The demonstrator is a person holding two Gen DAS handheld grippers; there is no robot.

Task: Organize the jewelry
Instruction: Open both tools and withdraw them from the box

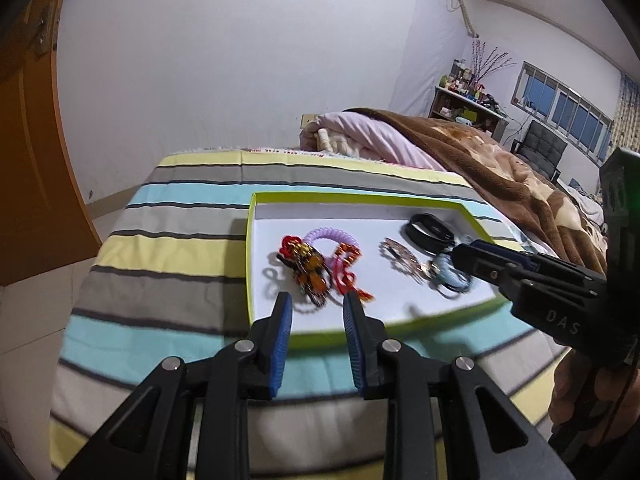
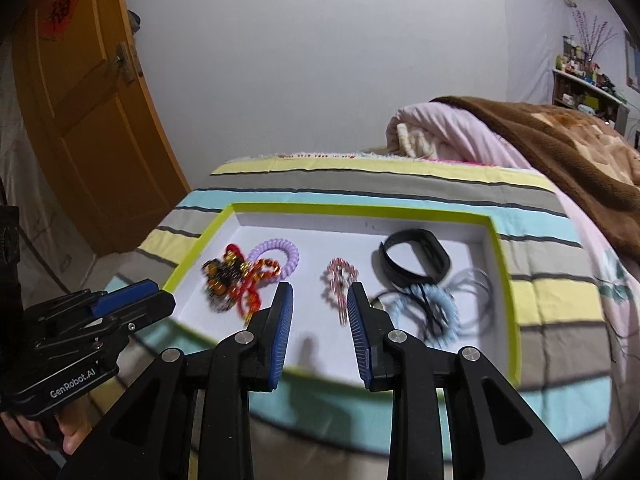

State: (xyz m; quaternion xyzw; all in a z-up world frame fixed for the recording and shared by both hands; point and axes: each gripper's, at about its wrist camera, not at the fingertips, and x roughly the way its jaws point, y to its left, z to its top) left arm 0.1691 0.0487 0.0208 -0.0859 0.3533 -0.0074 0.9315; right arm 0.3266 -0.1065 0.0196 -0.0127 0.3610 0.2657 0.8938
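A shallow white tray with a lime-green rim (image 1: 253, 240) (image 2: 510, 280) lies on the striped bedspread. In it lie a purple coil hair tie (image 1: 328, 237) (image 2: 276, 249), a red and amber beaded tangle (image 1: 310, 268) (image 2: 236, 276), a pink hair claw (image 1: 400, 256) (image 2: 340, 280), a black wristband (image 1: 430, 230) (image 2: 412, 260) and a light blue coil tie with dark cords (image 1: 450, 276) (image 2: 432, 312). My left gripper (image 1: 316, 304) is open just above the beaded tangle. My right gripper (image 2: 320, 292) is open, with the hair claw in front of it.
The striped bedspread (image 1: 168, 248) covers the bed's end. A pink quilt (image 1: 360, 136) and brown blanket (image 1: 500, 168) are piled behind the tray. An orange door (image 2: 80, 120) stands at left. Shelves and a chair (image 1: 540, 144) are far back right.
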